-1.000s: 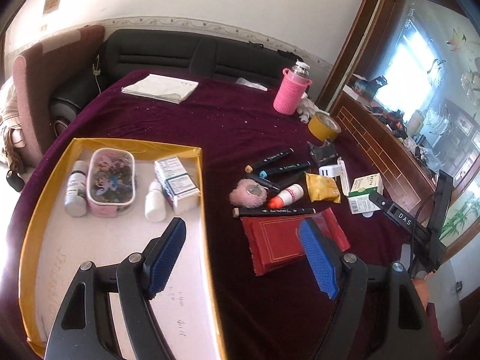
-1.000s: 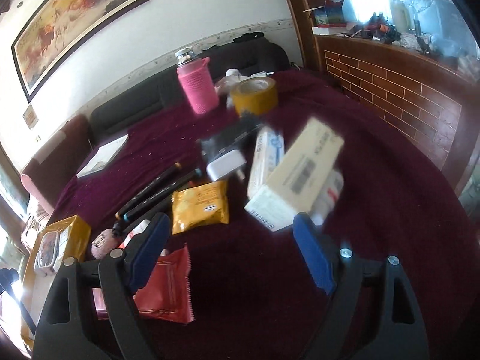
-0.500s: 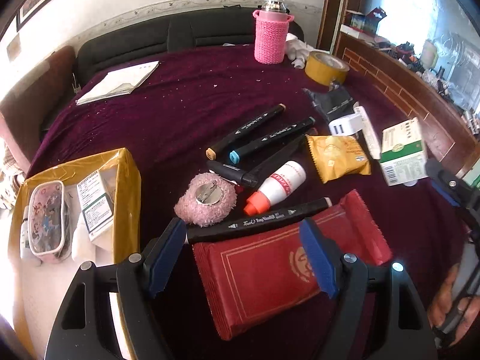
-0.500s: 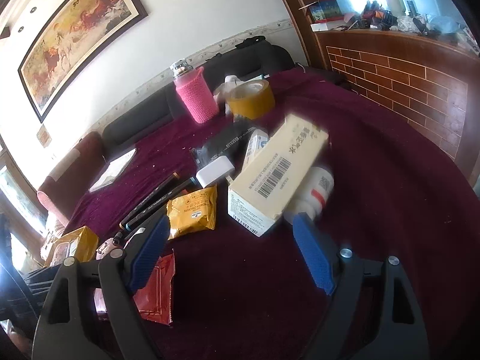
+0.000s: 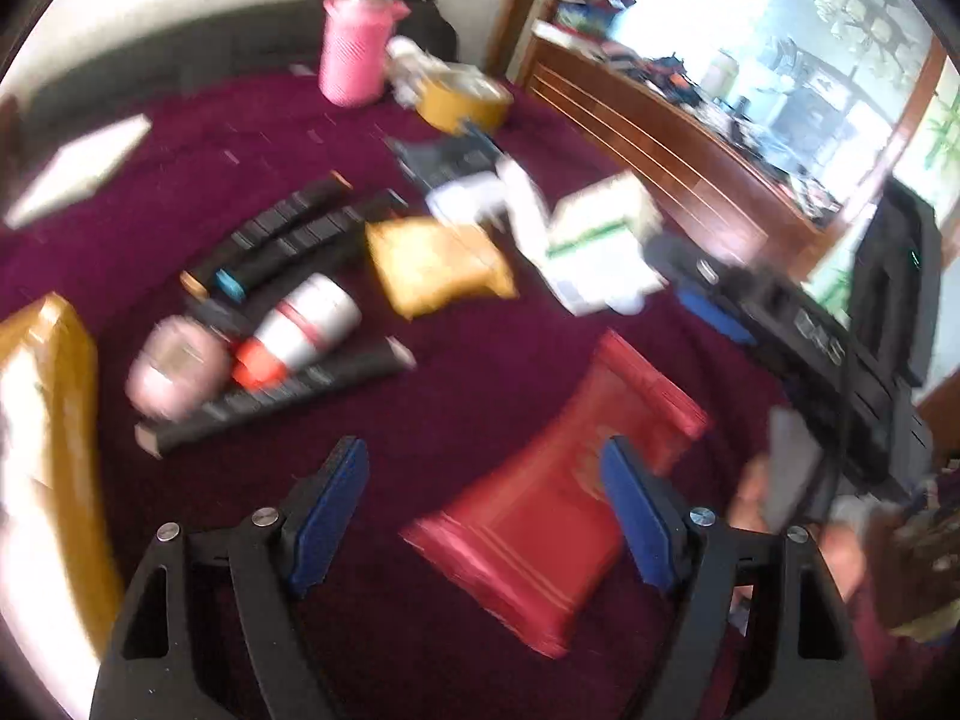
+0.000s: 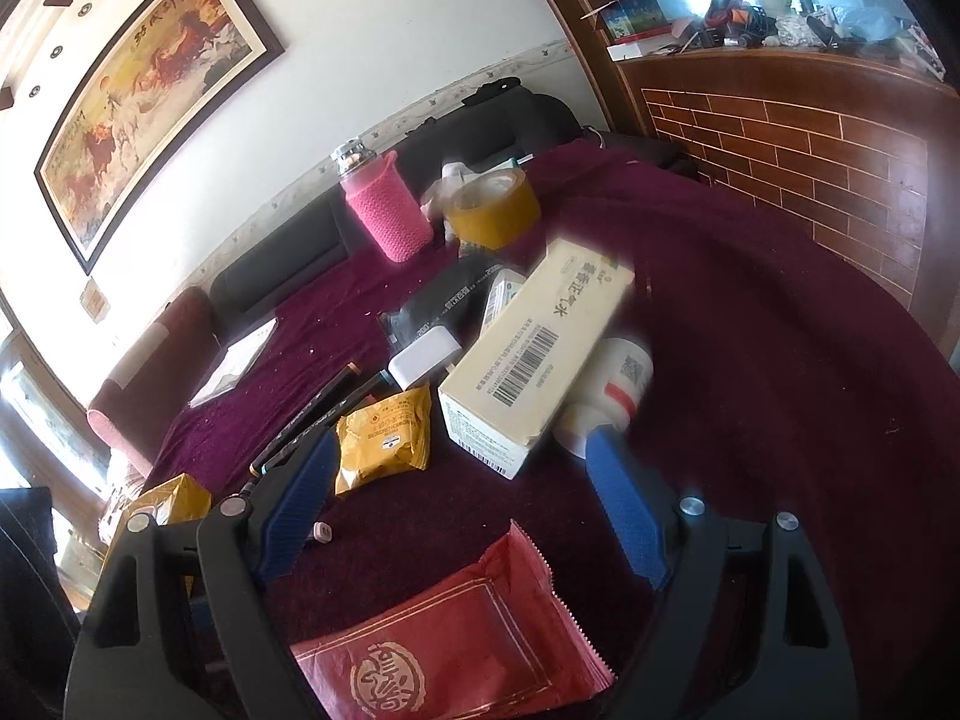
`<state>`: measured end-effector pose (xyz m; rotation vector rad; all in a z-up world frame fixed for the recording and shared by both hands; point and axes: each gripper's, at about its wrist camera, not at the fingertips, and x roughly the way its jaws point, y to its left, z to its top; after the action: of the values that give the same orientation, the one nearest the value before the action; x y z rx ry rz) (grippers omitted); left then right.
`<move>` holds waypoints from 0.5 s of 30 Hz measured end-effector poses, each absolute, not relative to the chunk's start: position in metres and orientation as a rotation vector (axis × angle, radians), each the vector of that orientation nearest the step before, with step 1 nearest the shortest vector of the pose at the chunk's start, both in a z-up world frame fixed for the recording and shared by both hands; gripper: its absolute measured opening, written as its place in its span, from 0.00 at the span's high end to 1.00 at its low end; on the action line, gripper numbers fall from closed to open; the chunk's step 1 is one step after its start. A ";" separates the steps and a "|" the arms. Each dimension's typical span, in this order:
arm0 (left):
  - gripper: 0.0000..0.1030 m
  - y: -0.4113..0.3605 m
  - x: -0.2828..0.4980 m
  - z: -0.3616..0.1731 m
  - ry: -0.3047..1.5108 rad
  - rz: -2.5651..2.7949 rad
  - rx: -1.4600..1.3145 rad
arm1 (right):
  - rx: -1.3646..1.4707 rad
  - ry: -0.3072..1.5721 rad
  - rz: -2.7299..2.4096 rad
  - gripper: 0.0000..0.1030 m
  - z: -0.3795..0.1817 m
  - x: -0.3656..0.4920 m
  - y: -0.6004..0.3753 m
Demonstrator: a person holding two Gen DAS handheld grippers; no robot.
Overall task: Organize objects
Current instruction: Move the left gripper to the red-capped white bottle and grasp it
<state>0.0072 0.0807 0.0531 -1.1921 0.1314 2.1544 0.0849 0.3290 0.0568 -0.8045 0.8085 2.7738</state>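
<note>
My left gripper (image 5: 480, 474) is open and empty above the maroon cloth, its right finger over a red packet (image 5: 558, 498). Ahead of it lie a black marker (image 5: 276, 402), a white bottle with an orange cap (image 5: 300, 330), a pink pompom (image 5: 174, 366) and a yellow packet (image 5: 432, 264). The left wrist view is blurred. My right gripper (image 6: 462, 462) is open too. A cream carton (image 6: 534, 360) lies just beyond its fingertips, leaning on a white pill bottle (image 6: 612, 384) by the right finger. The red packet (image 6: 456, 642) shows under this gripper.
A yellow-rimmed tray (image 5: 66, 420) sits at the left edge. Farther back stand a pink-sleeved bottle (image 6: 387, 210) and a tape roll (image 6: 492, 210); two markers (image 5: 282, 234) and a white charger (image 6: 423, 360) lie nearer. A wooden partition (image 6: 810, 138) borders the right. A hand (image 5: 774, 510) is at the right.
The left gripper swung right, off the tray and over the red packet, rolling as it went. The right gripper barely moved; the carton and pill bottle now sit slightly closer to its fingertips.
</note>
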 end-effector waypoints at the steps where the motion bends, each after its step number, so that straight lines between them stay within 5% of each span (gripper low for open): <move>1: 0.28 0.076 -0.002 0.055 0.150 2.210 -1.187 | -0.811 0.819 2.770 0.19 0.056 0.084 0.330; 12: 0.27 0.075 -0.041 0.019 0.238 2.206 -1.274 | -0.858 0.795 2.779 0.18 0.053 0.080 0.326; 15: 0.28 0.086 -0.029 0.017 0.121 1.926 -1.370 | -0.875 0.829 2.769 0.18 0.050 0.079 0.329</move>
<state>-0.0287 0.0860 0.0173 -1.3700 0.1211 1.9256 0.0791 0.3293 0.0499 -0.8748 0.8295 2.7692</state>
